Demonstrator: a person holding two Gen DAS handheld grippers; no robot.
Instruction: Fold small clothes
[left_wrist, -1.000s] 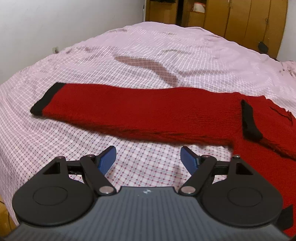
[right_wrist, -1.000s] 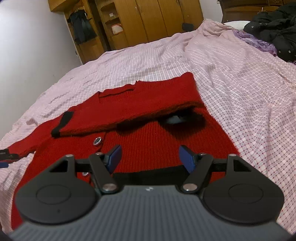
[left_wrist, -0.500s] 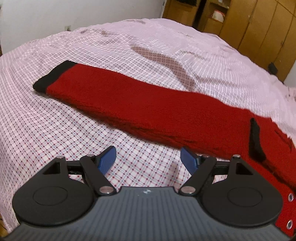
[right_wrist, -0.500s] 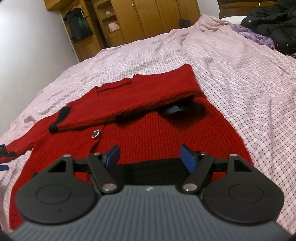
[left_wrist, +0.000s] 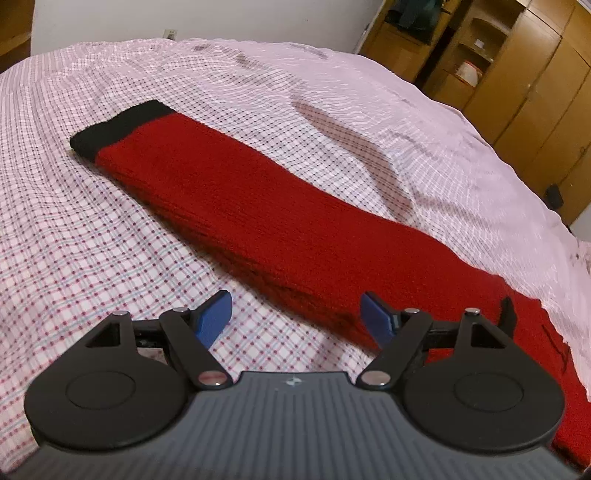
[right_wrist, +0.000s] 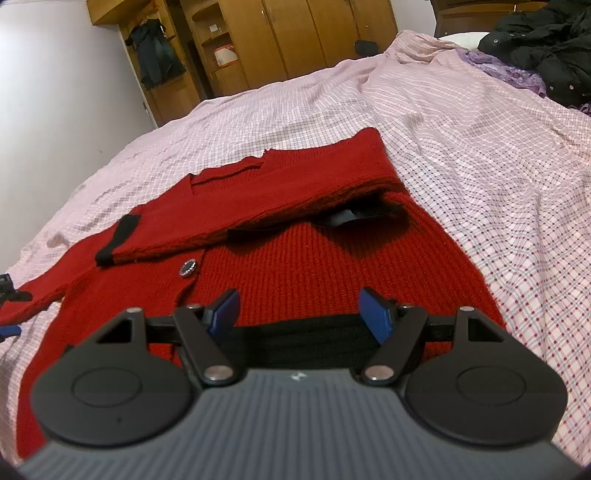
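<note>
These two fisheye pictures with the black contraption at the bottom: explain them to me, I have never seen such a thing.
Each picture comes from a camera mounted on a hand-held tool with two-finger tongs, which a person carries in each hand. The left tongs look at a red sleeve with a black cuff, stretched out on a checked bedsheet. The right tongs hover over the red cardigan, whose other sleeve is already folded across it. Both tongs stand open and hold nothing.

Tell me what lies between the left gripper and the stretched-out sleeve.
Only bare checked bedsheet, seen in the left wrist view; the left gripper is open beside the sleeve.
</note>
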